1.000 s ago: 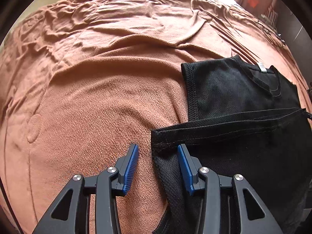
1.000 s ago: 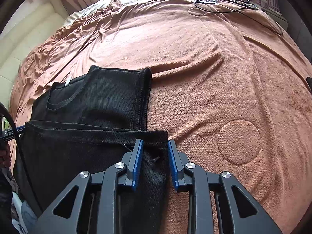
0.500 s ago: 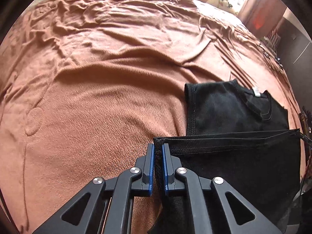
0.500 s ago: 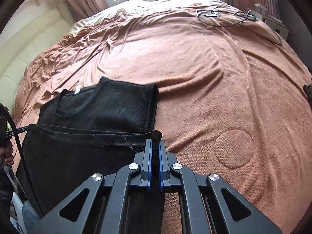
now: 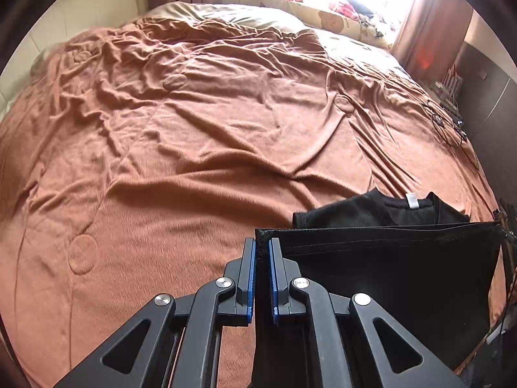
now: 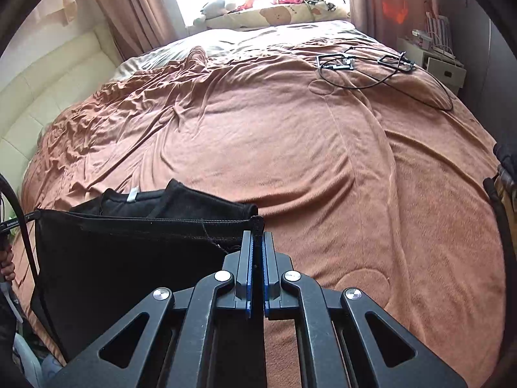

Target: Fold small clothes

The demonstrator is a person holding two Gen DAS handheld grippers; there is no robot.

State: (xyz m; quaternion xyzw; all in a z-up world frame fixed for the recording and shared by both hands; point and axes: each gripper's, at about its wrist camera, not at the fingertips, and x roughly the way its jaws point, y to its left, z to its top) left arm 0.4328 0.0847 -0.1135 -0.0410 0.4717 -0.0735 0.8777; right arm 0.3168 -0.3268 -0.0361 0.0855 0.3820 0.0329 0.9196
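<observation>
A small black shirt (image 5: 387, 268) lies at the near edge of a bed with a brown blanket (image 5: 194, 148). My left gripper (image 5: 261, 245) is shut on the left corner of its hem. My right gripper (image 6: 257, 239) is shut on the right corner of the same hem of the shirt (image 6: 129, 258). The hem is lifted and stretched taut between both grippers. The collar end with a white label (image 5: 411, 200) rests on the blanket beyond the raised hem.
Black cables and small frames (image 6: 365, 64) lie on the far right of the blanket (image 6: 290, 148). Pillows and soft toys (image 6: 274, 3) sit at the window. A cream padded headboard (image 6: 48, 90) runs along the left. A white nightstand (image 6: 436, 61) stands at the right.
Both grippers closed on the hem corners, then lifted the hem up off the blanket and pulled it taut. The views tilted up toward the far side of the bed.
</observation>
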